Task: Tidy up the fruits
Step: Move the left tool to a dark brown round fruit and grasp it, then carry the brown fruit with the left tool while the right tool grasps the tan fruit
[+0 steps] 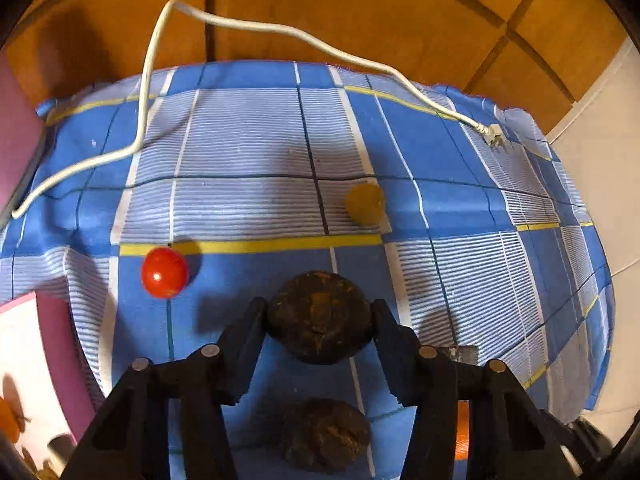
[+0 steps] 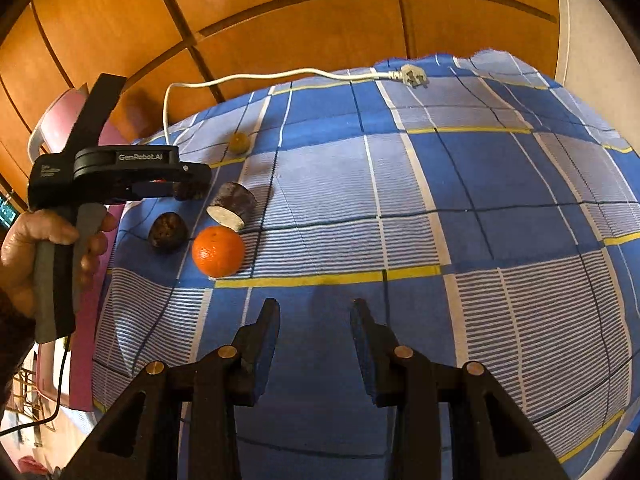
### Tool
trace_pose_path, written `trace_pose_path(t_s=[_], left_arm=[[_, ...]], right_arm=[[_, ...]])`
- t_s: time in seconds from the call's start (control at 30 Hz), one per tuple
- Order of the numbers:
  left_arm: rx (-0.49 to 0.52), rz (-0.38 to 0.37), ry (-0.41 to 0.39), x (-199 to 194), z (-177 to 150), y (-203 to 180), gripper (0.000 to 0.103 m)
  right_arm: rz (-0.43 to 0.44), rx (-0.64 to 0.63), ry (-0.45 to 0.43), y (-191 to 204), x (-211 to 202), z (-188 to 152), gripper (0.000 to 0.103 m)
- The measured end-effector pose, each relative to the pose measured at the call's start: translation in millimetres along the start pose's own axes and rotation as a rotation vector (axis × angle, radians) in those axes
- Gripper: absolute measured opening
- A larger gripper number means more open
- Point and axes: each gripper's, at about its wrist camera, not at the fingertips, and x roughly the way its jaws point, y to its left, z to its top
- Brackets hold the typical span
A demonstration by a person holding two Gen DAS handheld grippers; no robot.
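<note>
In the left wrist view my left gripper (image 1: 319,312) is shut on a dark brown wrinkled fruit (image 1: 318,316), held just above the blue checked cloth (image 1: 256,140). A second dark fruit (image 1: 326,434) lies below it. A red tomato (image 1: 165,272) lies to the left and a yellow-brown fruit (image 1: 365,203) farther ahead. In the right wrist view my right gripper (image 2: 315,318) is open and empty over the cloth. To its front left lie an orange (image 2: 218,251), a cut dark piece with a pale face (image 2: 232,205) and a dark fruit (image 2: 168,231). The left gripper (image 2: 188,190) shows there too.
A white power cord with a plug (image 1: 494,135) runs across the far side of the cloth, also in the right wrist view (image 2: 412,76). A wooden panelled wall (image 2: 280,12) stands behind. A pink box (image 1: 24,356) sits at the left edge.
</note>
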Motion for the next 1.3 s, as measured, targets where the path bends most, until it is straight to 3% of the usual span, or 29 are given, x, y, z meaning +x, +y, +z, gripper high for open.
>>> trace_pose_path(t_s=[0.13, 0.3, 0.57, 0.73, 1.03, 1.3], left_arm=[[-0.006, -0.007, -0.027, -5.0, -4.7, 5.3, 0.052], [-0.024, -0.025, -0.106, -41.4, -19.6, 14.5, 0.052], [-0.035, -0.024, -0.203, -110.7, -90.1, 21.7, 0.052], [-0.009, -0.013, -0.222, -131.6, -134.6, 20.9, 0.052], [-0.023, -0.048, -0.242, -146.5, -177.8, 30.4, 0.052], [-0.046, -0.072, -0.27, -153.8, -186.0, 40.8, 0.052]], right_arm=[[-0.001, -0.002, 0.014, -0.2, 4.8, -1.2, 0.037], [-0.007, 0.011, 0.04, -0.2, 11.4, -3.0, 0.037], [-0.033, 0.008, 0.041, 2.9, 13.2, -2.3, 0.037], [-0.039, -0.013, 0.03, 9.8, 9.9, 4.0, 0.037], [0.107, -0.16, -0.004, 66.7, 12.5, 46.8, 0.037], [0.088, -0.081, 0.014, 69.0, 41.4, 93.2, 0.033]])
